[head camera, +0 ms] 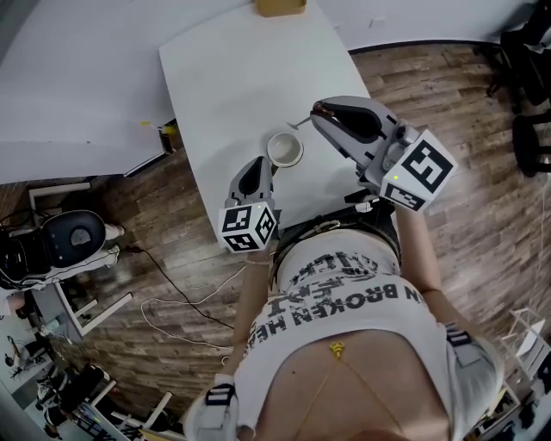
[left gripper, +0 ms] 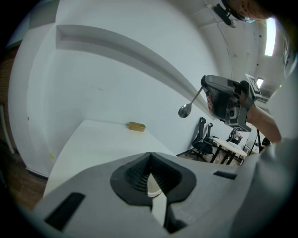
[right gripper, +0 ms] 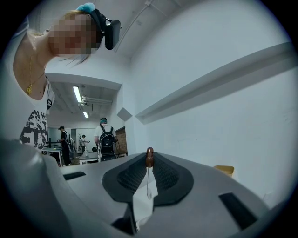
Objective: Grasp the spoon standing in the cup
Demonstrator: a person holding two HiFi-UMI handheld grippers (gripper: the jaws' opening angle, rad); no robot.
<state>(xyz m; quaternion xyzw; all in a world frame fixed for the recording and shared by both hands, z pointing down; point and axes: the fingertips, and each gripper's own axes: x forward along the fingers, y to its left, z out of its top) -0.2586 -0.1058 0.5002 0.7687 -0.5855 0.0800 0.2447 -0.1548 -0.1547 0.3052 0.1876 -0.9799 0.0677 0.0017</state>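
Observation:
A white cup [head camera: 285, 149] stands near the front edge of the white table [head camera: 232, 77]. My left gripper [head camera: 263, 165] sits at the cup's left side. In the left gripper view its jaws [left gripper: 150, 174] are nearly together on a pale curved sliver, the cup's rim [left gripper: 153, 188]. My right gripper [head camera: 320, 113] hangs above and right of the cup, shut on a thin metal spoon [head camera: 301, 124]. The spoon is clear of the cup, its bowl [left gripper: 185, 110] hanging below that gripper [left gripper: 208, 90]. The spoon's brown handle end [right gripper: 149, 157] sticks out between the right gripper's [right gripper: 149, 162] pads.
A small yellow-brown box [head camera: 280, 7] lies at the table's far edge, by the white wall. Wooden floor surrounds the table, with cables [head camera: 185, 301] at the left and office chairs [head camera: 516, 52] at the right. People [right gripper: 106, 139] stand far off in the room.

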